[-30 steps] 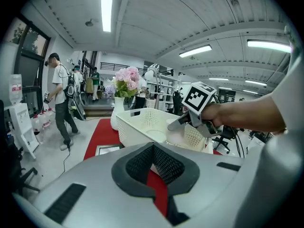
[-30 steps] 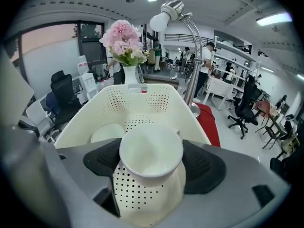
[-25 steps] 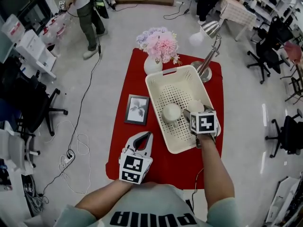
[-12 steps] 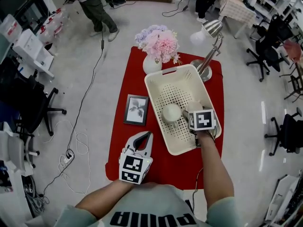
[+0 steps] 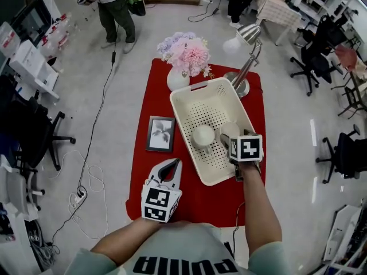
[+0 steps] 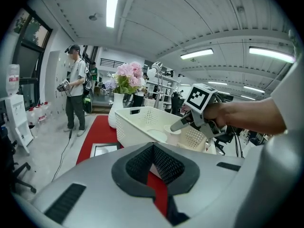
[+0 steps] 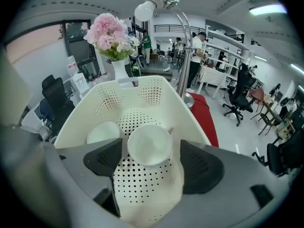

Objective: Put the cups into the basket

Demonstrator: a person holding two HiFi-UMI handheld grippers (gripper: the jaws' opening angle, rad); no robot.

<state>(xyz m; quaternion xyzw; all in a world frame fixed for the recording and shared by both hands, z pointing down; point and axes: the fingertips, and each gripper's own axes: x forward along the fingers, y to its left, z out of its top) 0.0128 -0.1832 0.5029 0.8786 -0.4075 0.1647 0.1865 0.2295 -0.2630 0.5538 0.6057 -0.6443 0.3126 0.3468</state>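
Note:
A cream perforated basket (image 5: 192, 99) (image 7: 142, 91) stands on the red cloth (image 5: 200, 202). Two white cups lie in it: one near the middle (image 5: 203, 135) (image 7: 102, 133), and one by the right wall (image 5: 229, 128) (image 7: 149, 145). My right gripper (image 5: 235, 138) (image 7: 152, 148) reaches into the basket and is open. The right-hand cup sits between its pads with a gap on each side. My left gripper (image 5: 178, 164) (image 6: 153, 148) hovers over the cloth, left of the basket's near corner. It is shut, with nothing in it.
A framed picture (image 5: 160, 133) lies left of the basket. A white vase of pink flowers (image 5: 183, 56) and a desk lamp (image 5: 243, 56) stand behind it. Cables (image 5: 92, 171) trail on the floor at left. Office chairs ring the table, and people stand at the back.
Both grippers and both cups keep their places. The head view has shifted slightly, and the person at the back left has walked on.

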